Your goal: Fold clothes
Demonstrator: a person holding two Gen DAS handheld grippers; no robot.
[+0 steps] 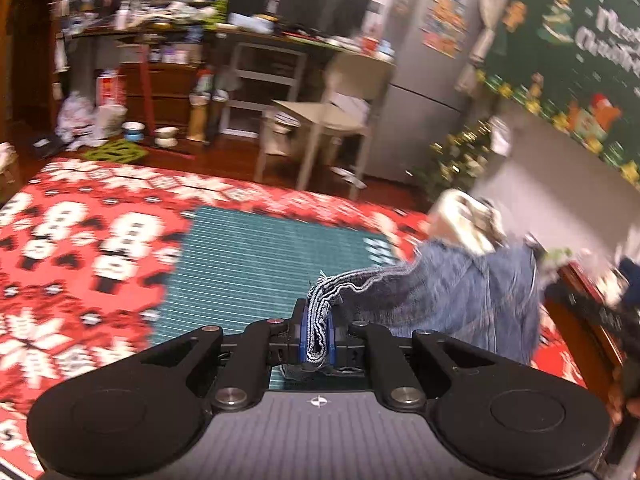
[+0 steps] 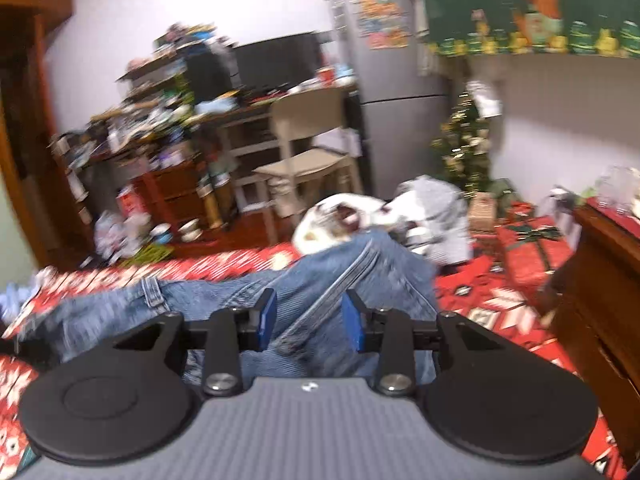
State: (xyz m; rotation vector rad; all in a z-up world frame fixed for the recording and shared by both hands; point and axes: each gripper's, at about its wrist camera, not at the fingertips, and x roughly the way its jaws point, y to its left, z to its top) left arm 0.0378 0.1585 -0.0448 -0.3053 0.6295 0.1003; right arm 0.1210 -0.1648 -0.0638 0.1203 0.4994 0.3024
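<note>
**Jeans hem pinched at the left, fabric between open jaws at the right**

A frayed hem is seen clamped in the left gripper (image 1: 316,340), its blue pads pressed together on several stacked layers of denim. From that pinch the jeans (image 1: 452,292) are stretched away to the right and slightly forward, above the teal mat (image 1: 256,264) and the red patterned blanket (image 1: 76,240); the long axis is thus laid roughly left to right across the bed. The right gripper (image 2: 310,322) is shown spread, a seamed fold of denim lying between its pads without being squeezed. The hem end is therefore held by the left hand, while the bulk of the garment lies nearer the right.

The waistband end with a belt loop (image 2: 152,292) is shown only by the right view, trailing leftward on the blanket. The pinch and the mat are shown only by the left view. A pale heap of other clothes (image 2: 424,216) is seen beyond the jeans. How far the folding has gone cannot be judged through the motion blur.
</note>
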